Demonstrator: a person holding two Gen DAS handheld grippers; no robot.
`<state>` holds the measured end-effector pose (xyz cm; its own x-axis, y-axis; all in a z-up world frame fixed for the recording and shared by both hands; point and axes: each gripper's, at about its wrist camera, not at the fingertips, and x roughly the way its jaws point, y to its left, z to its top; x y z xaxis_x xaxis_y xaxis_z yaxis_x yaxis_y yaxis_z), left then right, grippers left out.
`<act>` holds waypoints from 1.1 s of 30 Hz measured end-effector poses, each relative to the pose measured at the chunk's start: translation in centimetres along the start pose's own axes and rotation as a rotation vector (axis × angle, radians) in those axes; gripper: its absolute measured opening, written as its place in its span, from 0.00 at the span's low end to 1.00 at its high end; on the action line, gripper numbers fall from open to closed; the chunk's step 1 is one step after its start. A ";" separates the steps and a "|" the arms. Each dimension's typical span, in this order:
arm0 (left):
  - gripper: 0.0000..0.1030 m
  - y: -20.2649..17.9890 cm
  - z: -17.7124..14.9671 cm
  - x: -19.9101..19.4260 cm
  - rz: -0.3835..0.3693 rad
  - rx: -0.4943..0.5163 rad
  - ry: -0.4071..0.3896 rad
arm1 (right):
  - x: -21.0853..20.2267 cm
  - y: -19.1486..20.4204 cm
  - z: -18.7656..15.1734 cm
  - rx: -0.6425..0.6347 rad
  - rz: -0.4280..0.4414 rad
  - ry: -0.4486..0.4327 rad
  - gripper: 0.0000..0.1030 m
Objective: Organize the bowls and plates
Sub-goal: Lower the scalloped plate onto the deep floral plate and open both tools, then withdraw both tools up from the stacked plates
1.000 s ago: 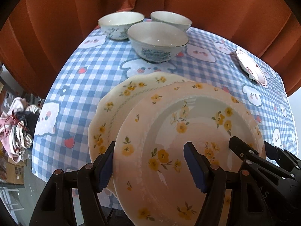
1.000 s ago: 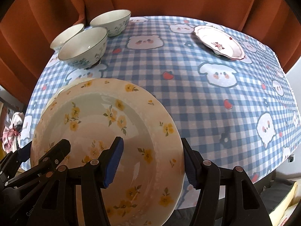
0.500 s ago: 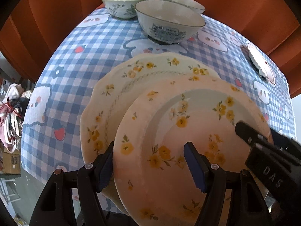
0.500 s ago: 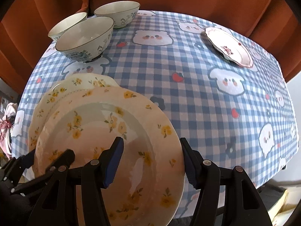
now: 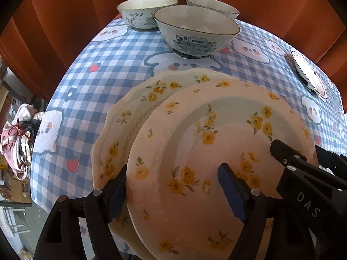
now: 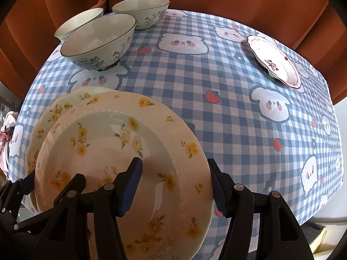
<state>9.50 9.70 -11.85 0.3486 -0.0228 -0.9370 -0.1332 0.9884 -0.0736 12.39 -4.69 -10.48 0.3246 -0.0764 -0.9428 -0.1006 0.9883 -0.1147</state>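
Note:
A cream plate with yellow flowers (image 5: 206,130) hangs tilted just over a scalloped plate with the same flowers (image 5: 134,112), which lies on the checked tablecloth. My left gripper (image 5: 173,190) straddles the upper plate's left rim; its jaws are opening and the pads look just off the rim. In the right wrist view my right gripper (image 6: 174,188) is shut on the right rim of that plate (image 6: 108,140), with the scalloped plate (image 6: 49,112) showing beneath at the left. Three bowls stand at the back, the nearest (image 5: 195,32) just beyond the plates.
A small pink-rimmed plate (image 6: 275,62) lies at the far right of the table (image 6: 238,119). Orange curtains (image 5: 65,21) hang close behind the table. Clothes and boxes (image 5: 19,134) lie on the floor past the left edge.
Both grippers have sunk with the flowered plate toward the scalloped plate, which shows more at the left. The left gripper's fingers stand wider apart than before.

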 end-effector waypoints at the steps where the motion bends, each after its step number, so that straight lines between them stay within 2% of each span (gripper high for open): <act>1: 0.80 0.0 0.1 0.1 0.003 0.002 -0.006 | 0.0 0.0 0.0 0.004 0.001 -0.002 0.63; 10: 0.87 -1.1 0.1 0.2 0.075 0.059 -0.043 | -0.2 -1.0 -0.7 0.069 0.023 0.003 0.63; 16: 0.87 -0.5 0.4 -0.1 0.047 0.024 -0.027 | -1.7 -2.0 -1.5 0.098 -0.009 -0.031 0.63; 17: 0.87 -0.3 0.5 -0.5 0.041 0.021 -0.037 | -1.9 -2.0 -1.6 0.095 -0.009 -0.039 0.62; 21: 0.87 -0.2 0.7 -1.7 0.011 0.035 -0.066 | -2.3 -1.5 -1.8 0.070 -0.006 -0.052 0.37; 22: 0.87 -0.1 0.7 -1.9 -0.001 0.042 -0.064 | -2.3 -1.3 -1.9 0.065 0.004 -0.051 0.35; 27: 0.87 0.0 0.6 -2.0 0.000 0.062 -0.055 | -1.9 -0.8 -1.9 0.064 -0.004 -0.052 0.34; 33: 0.87 1.4 0.5 -2.0 0.021 0.033 -0.051 | -1.1 0.5 -1.6 0.052 0.000 -0.034 0.36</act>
<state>9.09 11.23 -9.87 0.3934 0.0046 -0.9194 -0.1107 0.9929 -0.0424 10.47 -4.36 -10.03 0.3564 -0.0723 -0.9315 -0.0517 0.9939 -0.0970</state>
